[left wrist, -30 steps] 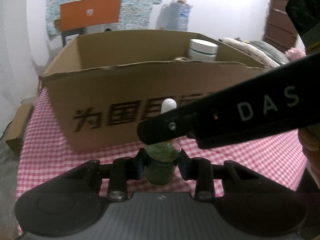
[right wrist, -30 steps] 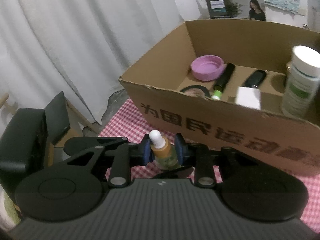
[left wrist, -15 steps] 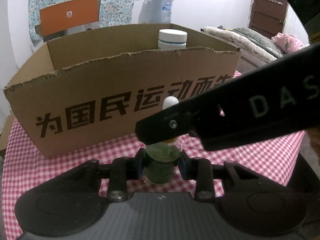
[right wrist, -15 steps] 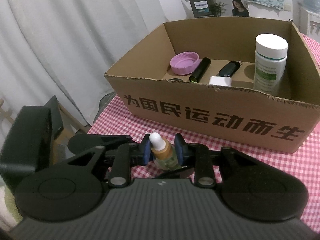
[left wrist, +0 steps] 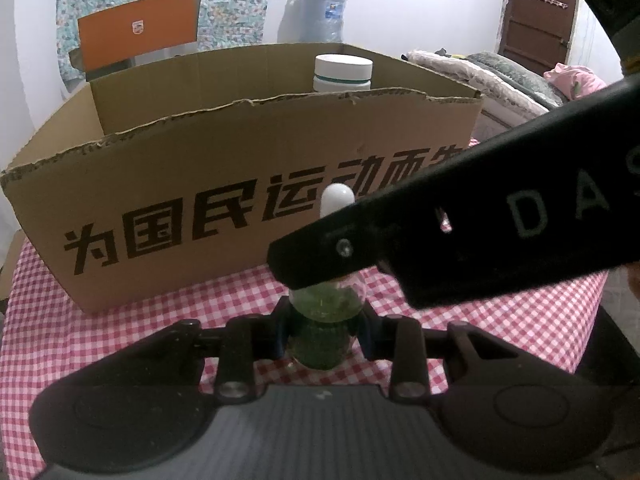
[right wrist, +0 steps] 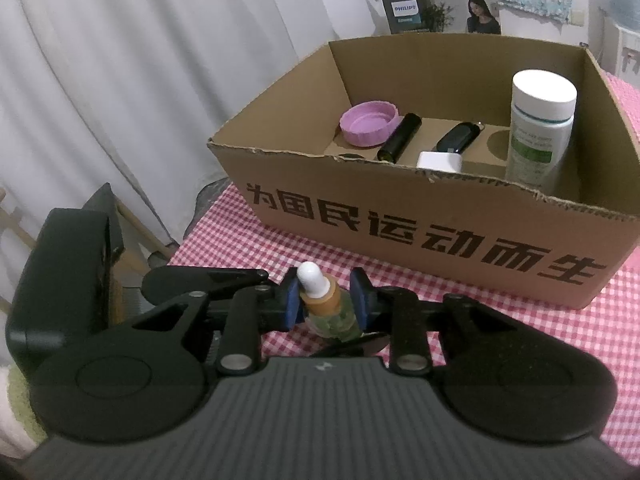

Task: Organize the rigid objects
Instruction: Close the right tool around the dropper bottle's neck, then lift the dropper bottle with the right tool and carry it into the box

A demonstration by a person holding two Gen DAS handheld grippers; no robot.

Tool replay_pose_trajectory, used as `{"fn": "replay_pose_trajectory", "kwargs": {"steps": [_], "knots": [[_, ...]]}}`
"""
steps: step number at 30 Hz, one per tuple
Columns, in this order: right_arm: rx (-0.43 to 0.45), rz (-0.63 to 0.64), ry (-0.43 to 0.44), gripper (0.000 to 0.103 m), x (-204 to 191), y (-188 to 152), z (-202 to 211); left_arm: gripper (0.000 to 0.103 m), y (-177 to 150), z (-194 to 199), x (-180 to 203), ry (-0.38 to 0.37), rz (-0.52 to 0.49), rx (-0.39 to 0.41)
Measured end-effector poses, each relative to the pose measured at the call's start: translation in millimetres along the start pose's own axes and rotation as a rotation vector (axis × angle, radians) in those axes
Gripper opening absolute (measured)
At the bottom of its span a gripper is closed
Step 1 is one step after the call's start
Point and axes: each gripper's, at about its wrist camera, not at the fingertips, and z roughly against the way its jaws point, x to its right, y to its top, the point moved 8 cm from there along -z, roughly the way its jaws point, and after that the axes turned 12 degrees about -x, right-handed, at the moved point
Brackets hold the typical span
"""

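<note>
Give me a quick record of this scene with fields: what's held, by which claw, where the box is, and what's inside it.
held: dropper bottle, upright, over the checked tablecloth
left claw: shut on bottle's body
right claw: shut on bottle near its neck
box: cardboard box, beyond the bottle, open top
inside: purple lid, black tube, black fob, white block, white-capped bottle upright

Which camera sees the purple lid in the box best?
The right wrist view. It looks down into the cardboard box, so the purple lid shows whole, lying at the far left beside a black tube. In the left wrist view the box's front wall hides it completely; only the white-capped bottle pokes above.
</note>
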Motion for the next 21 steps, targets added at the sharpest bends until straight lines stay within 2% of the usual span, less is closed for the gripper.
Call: {"fn": "replay_pose_trajectory", "kwargs": {"steps": [1, 13, 17, 21], "knots": [[0.003, 0.003, -0.004, 0.021, -0.6, -0.1, 0.9, 0.034, 0.3, 0.4, 0.8, 0.000, -0.002, 0.002], [0.042, 0.022, -0.017, 0.020, -6.7, -0.2, 19.5, 0.034, 0.0, 27.4, 10.1, 0.002, -0.010, 0.049], [0.089, 0.046, -0.021, 0.020, -15.9, 6.3, 40.6, 0.034, 10.8, 51.9, 13.0, 0.010, -0.018, 0.101], [0.168, 0.090, -0.031, 0.020, -27.5, 25.6, 76.2, 0.033, 37.3, 85.7, 14.6, 0.009, -0.033, 0.192]]}}
